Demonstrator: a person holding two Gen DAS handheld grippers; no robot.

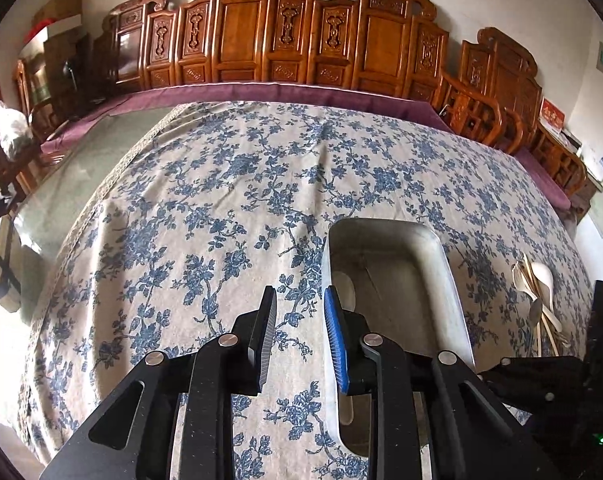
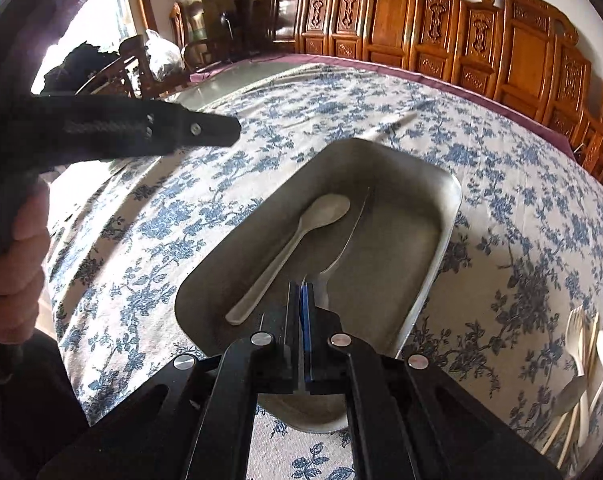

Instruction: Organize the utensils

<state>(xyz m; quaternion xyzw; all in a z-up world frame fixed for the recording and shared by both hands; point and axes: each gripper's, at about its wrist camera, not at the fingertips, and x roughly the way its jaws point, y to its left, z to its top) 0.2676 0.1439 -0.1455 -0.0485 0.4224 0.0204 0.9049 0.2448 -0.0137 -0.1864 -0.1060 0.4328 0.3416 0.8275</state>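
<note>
floral tablecloth [image 1: 229,200] | carved wooden chairs [image 1: 241,28] along wall | purple cloth [image 1: 261,90] | cardboard boxes [image 1: 59,4]

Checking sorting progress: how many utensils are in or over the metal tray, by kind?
Pale spoon: 1
Metal spoon, gripped by the right gripper: 1
Total: 2; the pile outside the tray is not counted.

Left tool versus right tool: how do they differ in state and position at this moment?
The left tool is open and empty; the right tool is shut on a metal spoon. The left tool is over the tablecloth beside the tray; the right tool is over the tray.
</note>
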